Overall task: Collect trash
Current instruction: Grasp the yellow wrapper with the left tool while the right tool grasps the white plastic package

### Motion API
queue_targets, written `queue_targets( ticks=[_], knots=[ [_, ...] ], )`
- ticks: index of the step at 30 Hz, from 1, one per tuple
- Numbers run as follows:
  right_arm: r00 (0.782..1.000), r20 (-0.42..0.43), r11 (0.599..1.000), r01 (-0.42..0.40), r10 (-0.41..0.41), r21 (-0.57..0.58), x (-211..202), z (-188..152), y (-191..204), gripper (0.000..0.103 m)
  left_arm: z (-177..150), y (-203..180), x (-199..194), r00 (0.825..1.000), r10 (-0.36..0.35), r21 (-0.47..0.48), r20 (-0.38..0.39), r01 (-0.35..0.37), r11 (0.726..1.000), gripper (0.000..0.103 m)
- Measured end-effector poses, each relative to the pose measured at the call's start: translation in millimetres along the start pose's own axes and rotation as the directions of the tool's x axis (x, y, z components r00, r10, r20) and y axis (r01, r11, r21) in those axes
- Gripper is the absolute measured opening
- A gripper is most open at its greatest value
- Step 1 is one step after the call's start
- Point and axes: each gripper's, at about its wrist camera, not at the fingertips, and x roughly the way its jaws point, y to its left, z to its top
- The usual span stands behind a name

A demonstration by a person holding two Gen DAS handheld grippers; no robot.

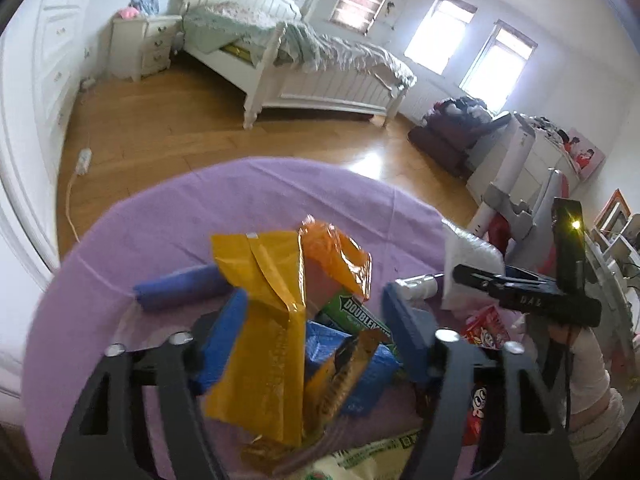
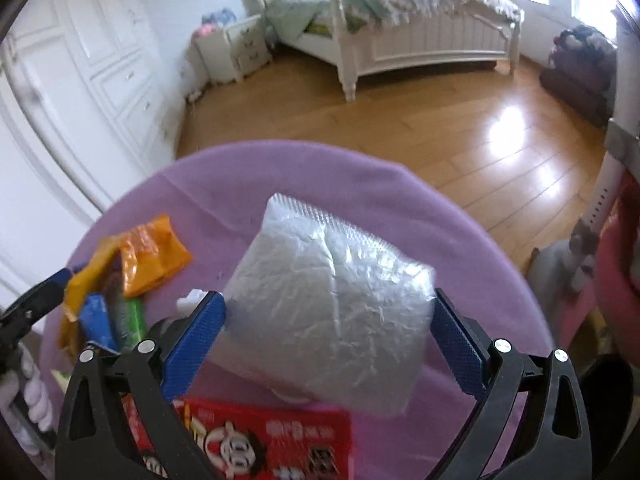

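Observation:
My left gripper [image 1: 316, 316] holds a bunch of wrappers above a round table with a purple cloth [image 1: 140, 240]: a long gold wrapper [image 1: 264, 320], an orange wrapper [image 1: 336, 256], a green Doublemint pack [image 1: 360, 312] and a blue packet [image 1: 336, 356]. My right gripper [image 2: 328, 320] is shut on a clear crinkled plastic bag [image 2: 332, 292], held above the cloth [image 2: 224, 184]. A red cartoon snack box [image 2: 256, 436] lies under it. The right gripper also shows in the left wrist view [image 1: 472, 280]. The wrapper bunch also shows in the right wrist view [image 2: 124, 276].
A blue roll [image 1: 180, 286] lies on the cloth at the left. A white bottle [image 1: 418, 286] lies near the right gripper. Beyond the table are wood floor [image 1: 180, 132], a white bed [image 1: 304, 64], a nightstand [image 1: 142, 46] and clutter at the right [image 1: 520, 152].

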Motion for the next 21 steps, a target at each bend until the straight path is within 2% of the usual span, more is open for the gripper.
queue_targets(
  ticks=[1,2,3,5,8,11,18,21],
  knots=[
    [1.0,-0.001,1.0,0.0,0.0,-0.018,4.8,-1.6,4.2,0.096,-1.8,2.6,1.9,1.0,-0.009,-0.004,-0.006,0.009,1.0,0.052],
    [1.0,0.014,1.0,-0.021,0.021,-0.02,5.9,-3.0,4.6,0.086,-3.6,5.0,4.2,1.0,-0.015,-0.01,-0.014,0.015,1.0,0.041],
    [0.998,0.028,0.999,-0.047,0.048,-0.009,4.6,-4.4,4.2,0.084,-6.4,8.1,6.5,1.0,-0.019,-0.018,-0.024,0.019,1.0,0.034],
    [0.997,0.04,0.997,-0.074,0.073,0.024,1.2,-7.2,1.4,0.072,-11.1,11.3,6.8,1.0,-0.014,-0.027,-0.021,0.013,1.0,0.025],
    [0.991,0.085,0.993,-0.109,0.105,0.043,-17.3,-12.8,-2.2,0.064,-14.2,16.4,-0.5,1.0,-0.019,-0.036,0.005,0.019,0.999,0.024],
    [0.974,0.158,0.983,-0.174,0.162,0.066,-50.0,-21.3,-7.6,0.06,-13.4,10.5,-14.2,0.999,-0.02,-0.041,0.047,0.022,0.999,0.023],
    [0.91,0.33,0.946,-0.304,0.252,0.115,-142.2,-51.7,-23.9,0.059,-15.7,-21.9,-77.3,0.979,-0.092,-0.039,0.181,0.101,0.994,0.023],
    [0.882,0.385,0.926,-0.348,0.27,0.148,-173.5,-69.6,-39.4,0.059,-19.1,-47.1,-92.9,0.97,-0.14,-0.006,0.201,0.144,0.99,0.024]
  ],
)
